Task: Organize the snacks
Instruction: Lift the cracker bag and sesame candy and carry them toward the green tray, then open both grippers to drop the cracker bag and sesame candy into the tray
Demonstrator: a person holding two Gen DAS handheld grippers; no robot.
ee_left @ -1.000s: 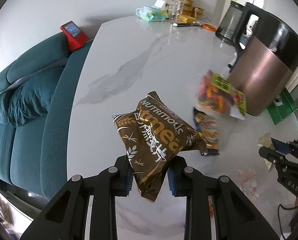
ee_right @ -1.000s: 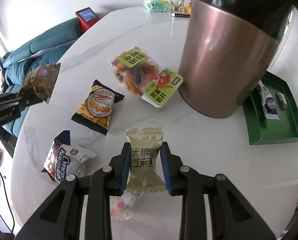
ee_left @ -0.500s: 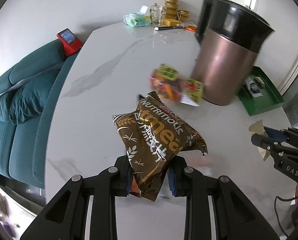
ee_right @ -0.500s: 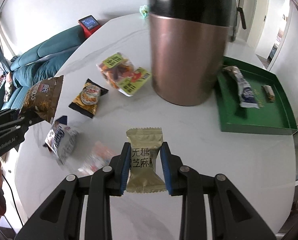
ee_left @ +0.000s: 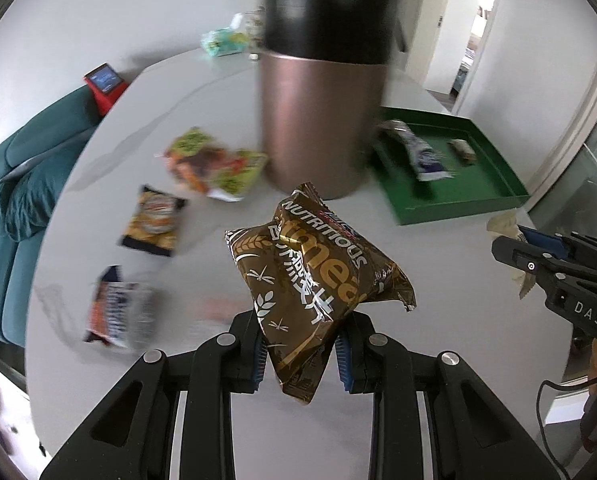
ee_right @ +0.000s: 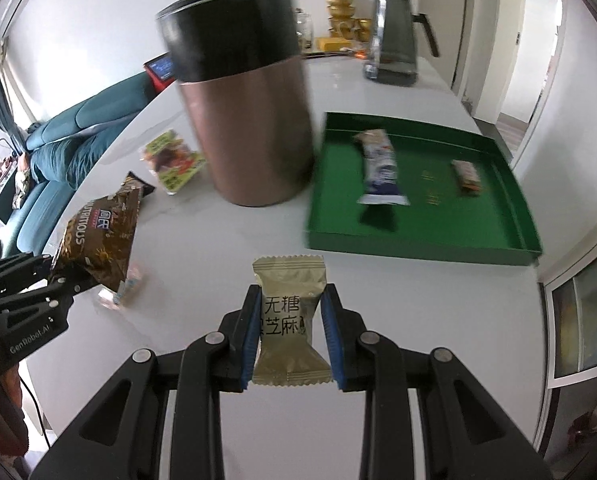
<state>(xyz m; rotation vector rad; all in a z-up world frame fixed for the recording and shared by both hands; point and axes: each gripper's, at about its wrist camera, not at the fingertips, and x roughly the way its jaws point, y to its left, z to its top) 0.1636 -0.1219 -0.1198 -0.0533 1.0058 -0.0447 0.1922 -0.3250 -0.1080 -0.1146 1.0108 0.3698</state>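
My left gripper [ee_left: 300, 354] is shut on a brown oatmeal packet [ee_left: 314, 276] and holds it above the white table; the packet also shows in the right wrist view [ee_right: 98, 240]. My right gripper [ee_right: 290, 342] is shut on a gold candy packet [ee_right: 288, 320], held above the table in front of the green tray [ee_right: 418, 220]. The tray [ee_left: 478, 196] holds a white-blue snack bar [ee_right: 380, 168] and a small brown bar [ee_right: 466, 176]. Loose snacks lie on the table at the left: an orange-green bag [ee_left: 214, 164], a gold cookie packet [ee_left: 154, 220] and a blue-white packet [ee_left: 116, 308].
A tall copper and black canister [ee_right: 246, 120] stands on the table left of the tray. A dark kettle [ee_right: 394, 44] and gold bowls [ee_right: 340, 12] stand at the far end. A teal sofa [ee_left: 14, 184] runs along the table's left side.
Both grippers have swung to the right with their packets. The canister and green tray have come into the middle of both views. Both grips are unchanged.
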